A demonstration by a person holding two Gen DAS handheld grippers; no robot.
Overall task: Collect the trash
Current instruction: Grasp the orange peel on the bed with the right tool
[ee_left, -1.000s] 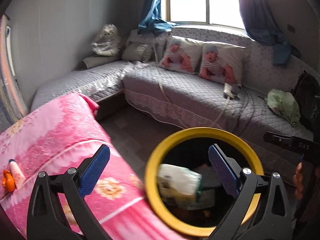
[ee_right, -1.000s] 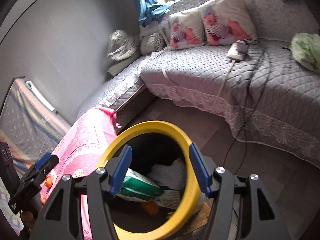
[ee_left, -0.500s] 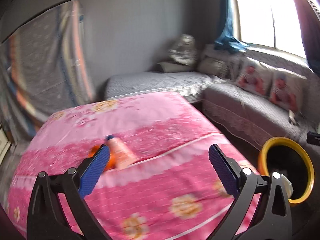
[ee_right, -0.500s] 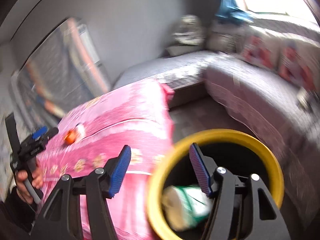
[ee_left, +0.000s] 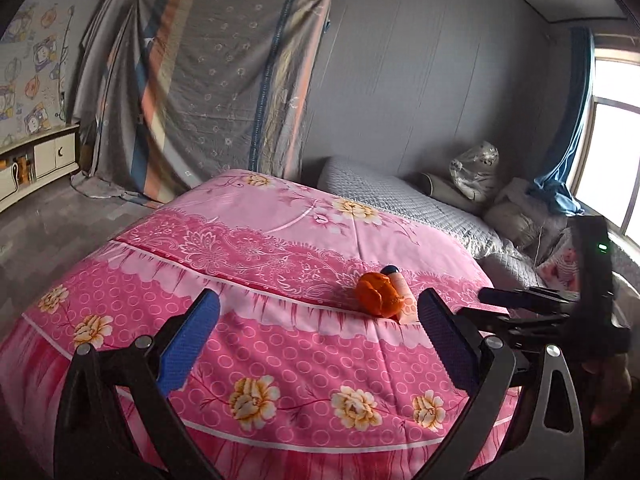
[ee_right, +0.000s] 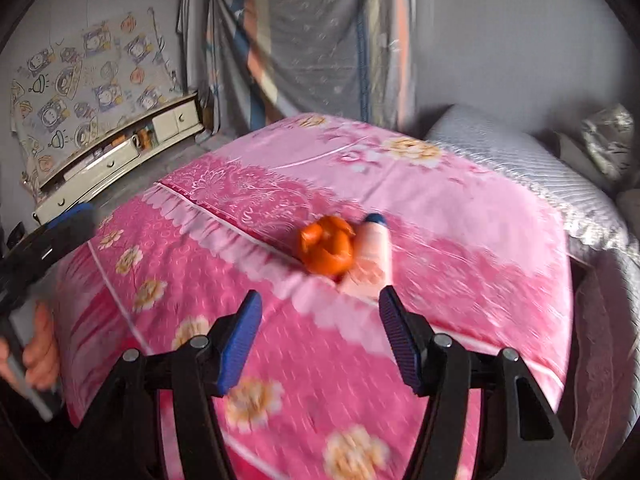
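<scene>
An orange crumpled peel [ee_left: 377,294] touches a pale pink tube [ee_left: 402,295] on the pink floral bedspread [ee_left: 280,344]. The left gripper [ee_left: 318,340] and right gripper [ee_right: 320,338] both have fingers spread wide, holding nothing.

The left claw [ee_left: 318,336] and the right claw [ee_right: 320,340] both stand with jaws spread wide and nothing between them, each tilted downward, each gripped by a hand [ee_right: 40,348].

Daylight enters from the window [ee_left: 612,152] at far right, blown out white; the grey wall [ee_left: 420,80] stays dim. The left view is sharp, the right smeared by motion (worst near). Fisheye bends edges, corners black.
</scene>
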